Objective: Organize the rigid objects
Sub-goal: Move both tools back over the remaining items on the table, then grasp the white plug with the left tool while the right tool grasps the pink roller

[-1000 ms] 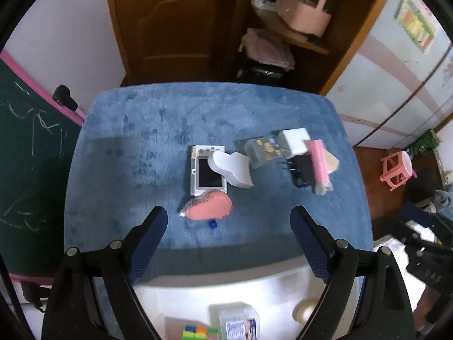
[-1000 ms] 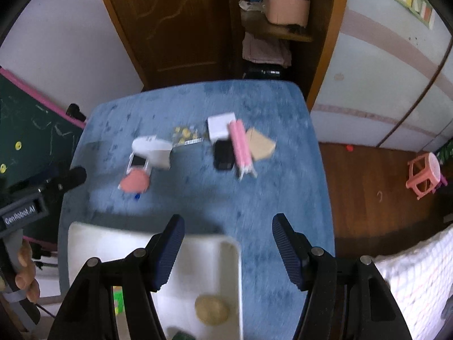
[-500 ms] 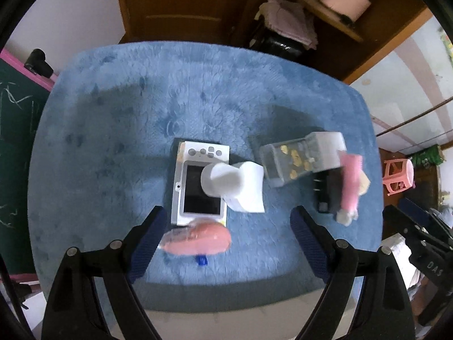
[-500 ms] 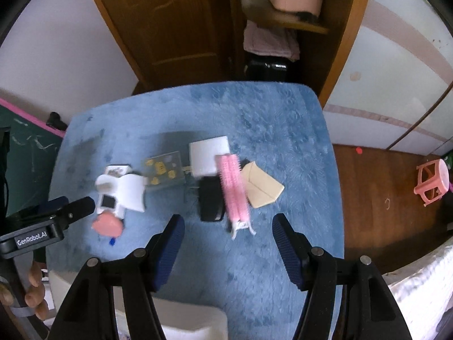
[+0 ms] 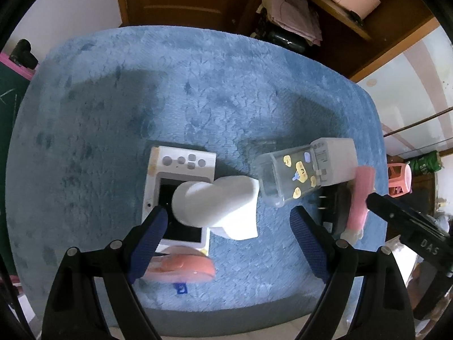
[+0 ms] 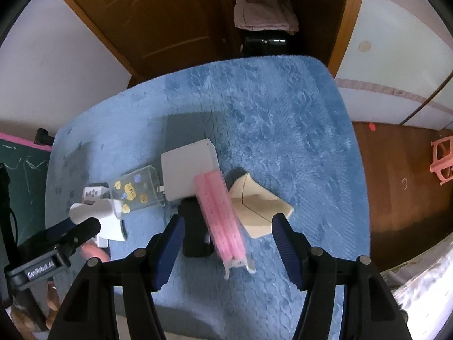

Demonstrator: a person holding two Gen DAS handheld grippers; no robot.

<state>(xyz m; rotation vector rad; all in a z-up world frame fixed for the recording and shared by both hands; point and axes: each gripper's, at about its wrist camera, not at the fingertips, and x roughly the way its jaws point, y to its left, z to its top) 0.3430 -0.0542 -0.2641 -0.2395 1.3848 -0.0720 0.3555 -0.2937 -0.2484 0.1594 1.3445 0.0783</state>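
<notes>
My left gripper (image 5: 229,223) is open and empty, low over a white heart-shaped box (image 5: 215,204) that lies on a white handheld game console (image 5: 181,175). A salmon-pink oval piece (image 5: 184,266) lies under its left finger. A clear case with yellow stickers (image 5: 291,175) and a white box (image 5: 337,158) lie to the right. My right gripper (image 6: 226,238) is open and empty over a pink brush-like roller (image 6: 219,212), between a black block (image 6: 194,232) and a beige wedge (image 6: 260,204). The white box (image 6: 187,170) and clear case (image 6: 136,189) sit beyond.
All objects lie on a blue plush table cover (image 5: 226,99). A wooden door (image 6: 158,22) and shelves with folded cloth (image 6: 263,14) stand behind the table. A green chalkboard (image 6: 19,164) is at the left. A pink stool (image 6: 443,158) stands on the floor to the right.
Both grippers have moved forward and down toward the objects. The white tray that was in the near foreground has dropped out of both views.
</notes>
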